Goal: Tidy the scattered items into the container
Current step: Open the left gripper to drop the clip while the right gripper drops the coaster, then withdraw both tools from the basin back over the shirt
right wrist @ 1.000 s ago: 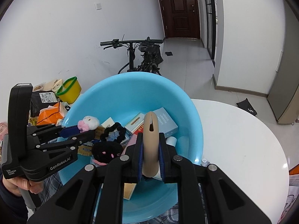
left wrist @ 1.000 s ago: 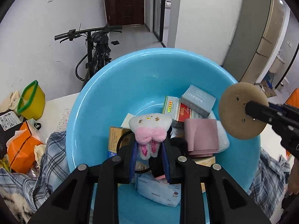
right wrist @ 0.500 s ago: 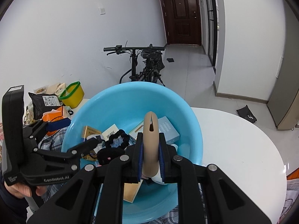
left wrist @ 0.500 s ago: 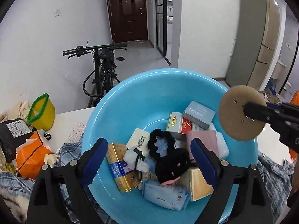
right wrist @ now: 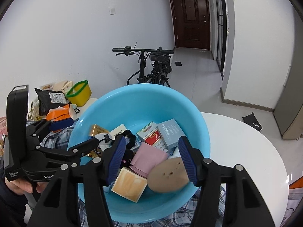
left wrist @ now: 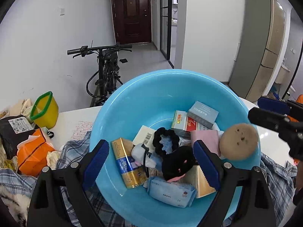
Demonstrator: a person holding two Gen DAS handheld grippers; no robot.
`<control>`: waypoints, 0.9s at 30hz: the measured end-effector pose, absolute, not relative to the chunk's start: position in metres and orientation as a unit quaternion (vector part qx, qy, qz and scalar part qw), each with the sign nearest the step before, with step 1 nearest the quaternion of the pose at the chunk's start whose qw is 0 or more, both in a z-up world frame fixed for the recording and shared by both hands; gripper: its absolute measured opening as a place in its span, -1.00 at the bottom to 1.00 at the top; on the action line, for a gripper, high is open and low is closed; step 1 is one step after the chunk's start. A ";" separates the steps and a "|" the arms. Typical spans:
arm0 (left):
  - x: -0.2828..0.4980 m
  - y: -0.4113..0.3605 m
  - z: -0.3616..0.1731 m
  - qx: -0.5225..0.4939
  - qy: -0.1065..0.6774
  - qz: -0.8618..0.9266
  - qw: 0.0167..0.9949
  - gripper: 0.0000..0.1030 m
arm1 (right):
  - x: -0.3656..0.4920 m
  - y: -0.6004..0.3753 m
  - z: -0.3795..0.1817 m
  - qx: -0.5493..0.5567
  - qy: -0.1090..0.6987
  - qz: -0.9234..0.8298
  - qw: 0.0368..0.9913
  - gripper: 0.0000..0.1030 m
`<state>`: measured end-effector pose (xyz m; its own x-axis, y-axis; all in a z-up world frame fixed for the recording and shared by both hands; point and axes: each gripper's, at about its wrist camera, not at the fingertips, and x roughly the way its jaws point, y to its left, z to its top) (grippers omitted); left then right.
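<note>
Both pairs of fingers stand apart over the blue basin (right wrist: 144, 102). The left gripper (left wrist: 151, 162) is spread wide with nothing between its blue pads. The right gripper (right wrist: 152, 160) has just been opening, and the tan round puff (right wrist: 168, 174) lies loose between its pads, tilted against the basin's near wall, just beside the right pad; whether it touches that pad cannot be told.

Inside the basin lie a pink folded cloth (right wrist: 149, 157), a black scrunchie (left wrist: 165, 140), a black plush piece (left wrist: 177, 162), a gold and blue packet (left wrist: 127, 165), a red and white carton (right wrist: 151, 136), a grey-blue box (right wrist: 169, 132), a beige box (right wrist: 129, 184) and a pale blue wipes pack (left wrist: 170, 191).

The basin sits on a white round table (right wrist: 246, 147), partly on a crumpled plaid cloth (left wrist: 75, 147). To the left on the table are an orange bag (left wrist: 32, 155), a black parcel with a label (right wrist: 50, 99) and a yellow tub with a green rim (left wrist: 44, 109).

Beyond the table a black bicycle (right wrist: 151, 68) leans by the white wall. A grey tiled floor runs to a dark brown door (right wrist: 191, 19) at the far end of the hall. A grey and wood cabinet (left wrist: 265, 47) stands at far right.
</note>
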<state>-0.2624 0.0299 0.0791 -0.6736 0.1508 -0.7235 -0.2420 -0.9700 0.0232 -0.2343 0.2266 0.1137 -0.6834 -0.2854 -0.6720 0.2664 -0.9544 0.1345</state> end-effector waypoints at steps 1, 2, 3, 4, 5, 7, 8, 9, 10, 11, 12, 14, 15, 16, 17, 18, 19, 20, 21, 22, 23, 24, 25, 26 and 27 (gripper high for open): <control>-0.260 0.030 0.080 -0.387 0.062 0.914 0.106 0.78 | -0.233 0.227 0.114 0.368 -0.013 -0.918 0.150 0.15; -0.258 0.029 0.081 -0.386 0.063 0.914 0.105 0.78 | -0.232 0.227 0.114 0.368 -0.013 -0.917 0.152 0.17; -0.253 0.029 0.082 -0.385 0.062 0.914 0.107 0.78 | -0.231 0.227 0.113 0.368 -0.012 -0.917 0.155 0.21; -0.248 0.029 0.083 -0.384 0.062 0.915 0.112 0.78 | -0.229 0.227 0.113 0.367 -0.011 -0.917 0.157 0.25; -0.242 0.030 0.086 -0.378 0.063 0.917 0.114 0.78 | -0.227 0.228 0.112 0.366 -0.010 -0.917 0.158 0.30; -0.227 0.028 0.092 -0.357 0.064 0.926 0.108 0.78 | -0.220 0.230 0.110 0.362 -0.008 -0.918 0.160 0.45; -0.218 0.026 0.095 -0.343 0.057 0.932 0.104 0.78 | -0.214 0.231 0.108 0.358 -0.009 -0.920 0.158 0.46; -0.208 0.022 0.099 -0.329 0.042 0.938 0.105 0.80 | -0.209 0.231 0.108 0.355 -0.010 -0.922 0.155 0.47; -0.197 0.017 0.103 -0.313 0.024 0.943 0.112 0.81 | -0.201 0.232 0.107 0.351 -0.010 -0.924 0.150 0.49; -0.188 0.013 0.106 -0.300 0.011 0.946 0.118 0.83 | -0.191 0.232 0.108 0.343 -0.011 -0.928 0.145 0.50; -0.179 0.009 0.109 -0.289 0.000 0.950 0.122 0.86 | -0.180 0.232 0.110 0.328 -0.015 -0.933 0.146 0.52; -0.157 0.001 0.113 -0.257 -0.015 0.958 0.123 1.00 | -0.155 0.231 0.116 0.295 -0.020 -0.943 0.155 0.71; -0.145 -0.001 0.115 -0.239 -0.013 0.964 0.116 1.00 | -0.143 0.230 0.119 0.279 -0.021 -0.947 0.160 0.89; -0.134 -0.002 0.115 -0.224 -0.004 0.969 0.109 1.00 | -0.130 0.228 0.122 0.263 -0.022 -0.951 0.162 1.00; -0.127 -0.002 0.114 -0.216 0.008 0.971 0.105 1.00 | -0.117 0.227 0.123 0.245 -0.022 -0.956 0.162 1.00; -0.120 0.000 0.113 -0.214 0.025 0.971 0.103 1.00 | -0.106 0.226 0.124 0.232 -0.019 -0.959 0.160 1.00; -0.112 0.001 0.109 -0.217 0.042 0.970 0.100 1.00 | -0.095 0.223 0.123 0.225 -0.011 -0.961 0.159 1.00; -0.104 0.002 0.104 -0.221 0.053 0.969 0.099 1.00 | -0.088 0.221 0.121 0.223 -0.002 -0.962 0.160 1.00; -0.097 0.001 0.099 -0.226 0.059 0.967 0.101 1.00 | -0.081 0.217 0.117 0.224 0.009 -0.961 0.160 1.00; -0.090 0.001 0.093 -0.230 0.062 0.966 0.104 1.00 | -0.074 0.215 0.113 0.228 0.021 -0.960 0.160 1.00; -0.082 0.001 0.088 -0.233 0.063 0.965 0.106 1.00 | -0.068 0.211 0.107 0.233 0.034 -0.959 0.157 1.00; -0.076 0.001 0.082 -0.235 0.064 0.964 0.107 1.00 | -0.062 0.209 0.099 0.239 0.043 -0.958 0.153 1.00; -0.070 0.001 0.076 -0.241 0.066 0.962 0.110 1.00 | -0.056 0.206 0.091 0.247 0.048 -0.957 0.145 1.00; -0.064 0.002 0.070 -0.247 0.066 0.960 0.114 1.00 | -0.050 0.203 0.082 0.256 0.049 -0.956 0.134 1.00; -0.060 0.003 0.064 -0.250 0.064 0.959 0.119 1.00 | -0.044 0.201 0.074 0.259 0.043 -0.957 0.126 1.00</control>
<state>-0.0597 0.0027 0.0644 -0.8470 0.1963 -0.4940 -0.2601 -0.9635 0.0630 -0.0440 0.2012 0.0741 -0.8337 -0.2188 -0.5070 0.2630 -0.9647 -0.0162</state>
